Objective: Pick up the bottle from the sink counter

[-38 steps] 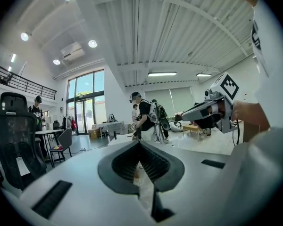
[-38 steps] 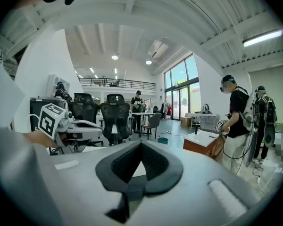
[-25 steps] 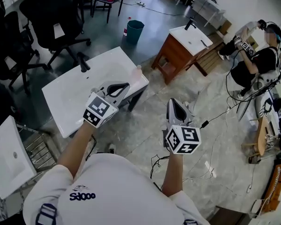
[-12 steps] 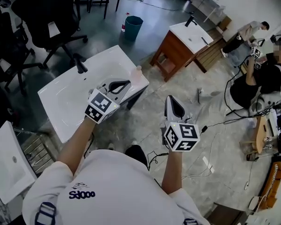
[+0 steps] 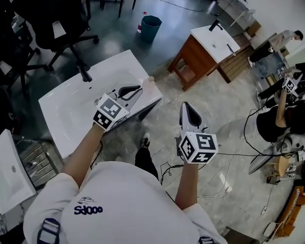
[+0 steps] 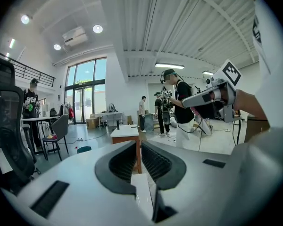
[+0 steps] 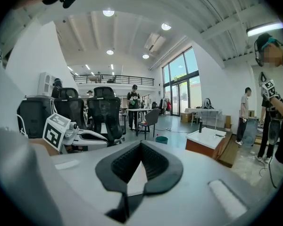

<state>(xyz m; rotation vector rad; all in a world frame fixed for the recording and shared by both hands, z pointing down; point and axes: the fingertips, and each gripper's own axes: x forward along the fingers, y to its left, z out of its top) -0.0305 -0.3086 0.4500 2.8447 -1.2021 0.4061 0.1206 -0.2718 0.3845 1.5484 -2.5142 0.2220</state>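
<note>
The one real change is at the left gripper [image 5: 133,90]. Its jaws were clenched a moment ago and are now opening, with a narrow slot showing between the ribbed pads in the left gripper view and nothing inside it (only the far room shows through). They have also crept a little nearer the bottle [image 5: 150,80], which has not moved. It stands upright, pale and small, at the near right corner of the white sink desk [image 5: 66,111], just ahead of the left jaws' tips and slightly to their right, not yet touched. The faucet [image 5: 85,75] sits well behind and to the left of those jaws.

The right gripper [image 5: 187,108] is as it was, with jaws pressed together at the tips, empty, and held off the desk over the floor, well to the right of the bottle.

I read the parting jaws as the start of the reach. The slot looks too narrow for the bottle as yet, so they need to widen further before sliding round it. A corner perch means that a nudge could tip it off the edge.
</note>
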